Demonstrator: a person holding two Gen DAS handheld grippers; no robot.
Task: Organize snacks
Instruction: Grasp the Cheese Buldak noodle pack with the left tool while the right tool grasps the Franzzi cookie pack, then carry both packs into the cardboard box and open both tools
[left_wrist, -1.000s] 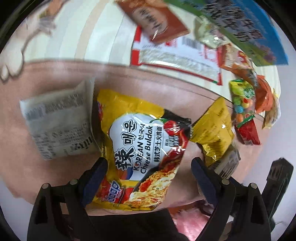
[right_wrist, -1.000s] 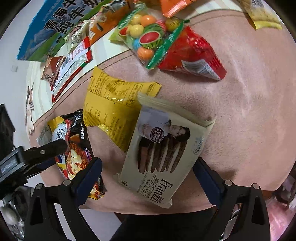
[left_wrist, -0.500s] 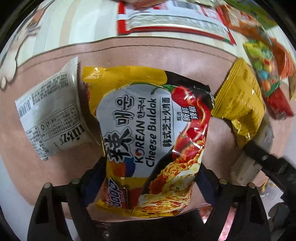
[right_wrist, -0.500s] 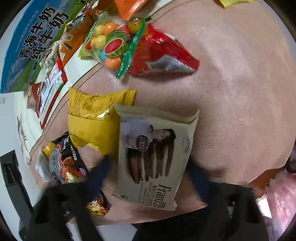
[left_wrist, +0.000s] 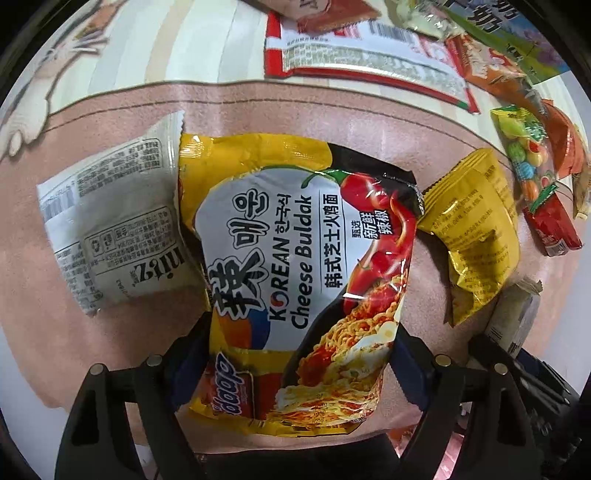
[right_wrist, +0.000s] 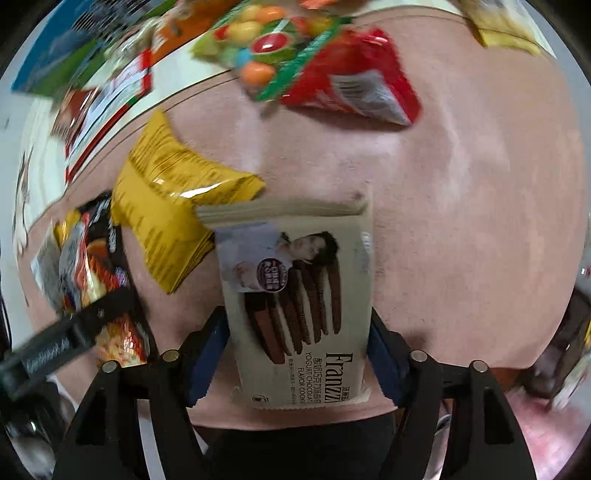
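Observation:
A yellow and black Korean cheese noodle packet (left_wrist: 295, 266) lies on the pink mat (left_wrist: 110, 350). My left gripper (left_wrist: 301, 328) points down over it, its pads against the packet's two long sides. A beige Franzzi cookie pack (right_wrist: 295, 288) lies between the pads of my right gripper (right_wrist: 295, 321), which touch both its sides while the jaws are opening slightly. In the right wrist view the noodle packet (right_wrist: 88, 258) shows at the left, partly behind a black finger of the left gripper.
A white cookie pack (left_wrist: 118, 229) lies left of the noodles and a yellow packet (left_wrist: 472, 229) right of them. A fruit candy bag (right_wrist: 266, 44) and a red packet (right_wrist: 354, 92) lie farther back. More packets sit on the striped cloth (left_wrist: 166, 55) beyond.
Both grippers have sunk closer to their packets. The right jaws closed from wide apart onto the cookie pack. The left jaws narrowed onto the noodle packet's sides.

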